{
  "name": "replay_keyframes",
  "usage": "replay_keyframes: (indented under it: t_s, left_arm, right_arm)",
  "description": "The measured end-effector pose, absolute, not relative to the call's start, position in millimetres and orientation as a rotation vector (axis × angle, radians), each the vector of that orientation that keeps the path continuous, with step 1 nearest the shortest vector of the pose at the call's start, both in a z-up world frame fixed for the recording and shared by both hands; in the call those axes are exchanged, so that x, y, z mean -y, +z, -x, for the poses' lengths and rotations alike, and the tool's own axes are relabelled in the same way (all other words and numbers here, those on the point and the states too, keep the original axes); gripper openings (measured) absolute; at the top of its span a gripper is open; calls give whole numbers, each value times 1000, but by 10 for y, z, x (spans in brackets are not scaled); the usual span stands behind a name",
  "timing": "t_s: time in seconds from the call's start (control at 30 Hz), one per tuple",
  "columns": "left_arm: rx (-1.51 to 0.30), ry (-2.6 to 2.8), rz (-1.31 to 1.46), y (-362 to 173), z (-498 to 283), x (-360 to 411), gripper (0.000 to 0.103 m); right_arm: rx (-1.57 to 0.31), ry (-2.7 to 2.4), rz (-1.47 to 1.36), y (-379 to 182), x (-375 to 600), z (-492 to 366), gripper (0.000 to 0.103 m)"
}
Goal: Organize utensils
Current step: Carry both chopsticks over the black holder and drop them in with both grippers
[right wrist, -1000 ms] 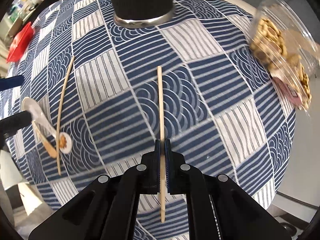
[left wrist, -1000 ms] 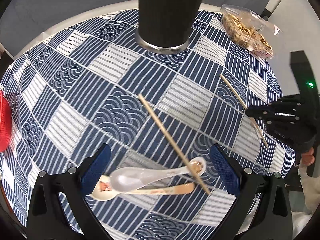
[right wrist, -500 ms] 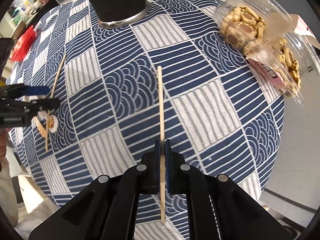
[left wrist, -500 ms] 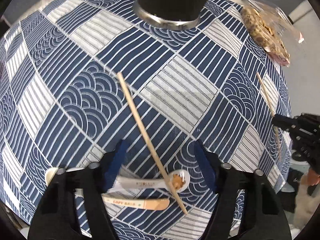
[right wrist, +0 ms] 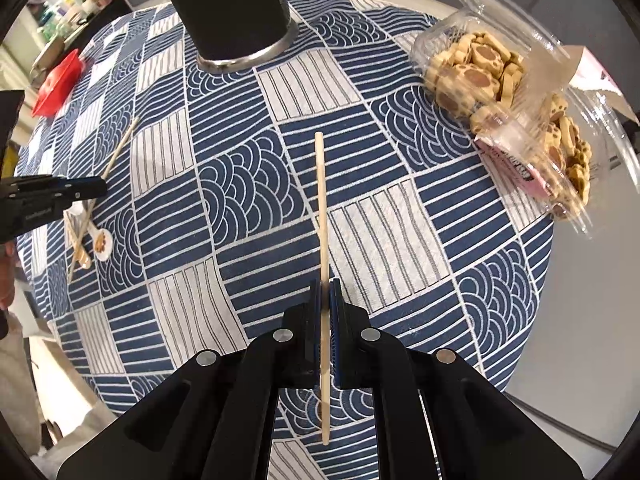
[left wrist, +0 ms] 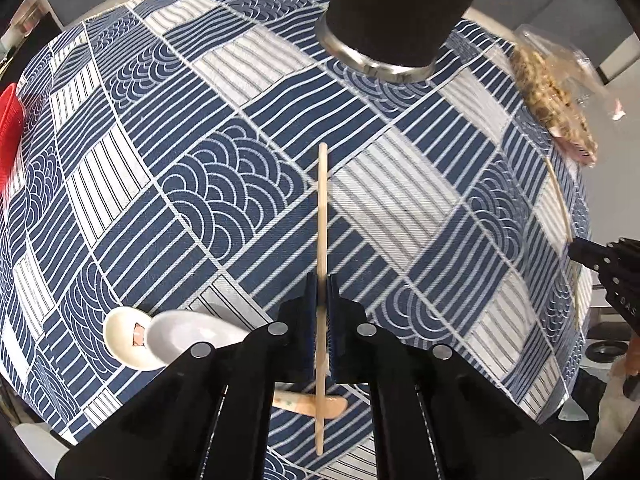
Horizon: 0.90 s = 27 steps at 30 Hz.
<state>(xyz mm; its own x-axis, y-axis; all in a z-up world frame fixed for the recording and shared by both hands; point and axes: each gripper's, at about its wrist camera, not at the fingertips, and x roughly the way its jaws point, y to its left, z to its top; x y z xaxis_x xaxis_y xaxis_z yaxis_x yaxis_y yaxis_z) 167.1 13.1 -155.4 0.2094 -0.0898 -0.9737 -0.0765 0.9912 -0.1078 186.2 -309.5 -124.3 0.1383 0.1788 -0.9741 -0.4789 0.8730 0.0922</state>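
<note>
My left gripper points down at the table. Its jaws are closing, and the pads press on a wooden chopstick that runs straight away from me. Under it, at the lower left, lie two white ceramic spoons and a flat wooden spoon. My right gripper is shut on a second chopstick, held above the cloth. In the right wrist view, the left gripper shows at the left edge, over the spoons. A tall black cup with a metal base stands at the back.
A blue-and-white patterned cloth covers the round table. A clear open box of cookies sits at the right rear near the table edge. A red container stands at the far left.
My left gripper has sunk, rolled and closed from wide open onto the chopstick lying over the spoons. My right gripper has carried its chopstick to the right, toward the cookies.
</note>
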Motion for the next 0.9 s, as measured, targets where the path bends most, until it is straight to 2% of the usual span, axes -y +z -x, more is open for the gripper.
replay_keyframes:
  t_s: [0.43, 0.9]
  left_arm:
    - [-1339, 6, 53, -1029, -1544, -39, 5]
    - [-1154, 78, -56, 146, -1854, 72, 5]
  right_arm:
    - [-1248, 558, 151, -962, 2994, -2002, 4]
    - [-946, 700, 104, 48, 2759, -2331, 4]
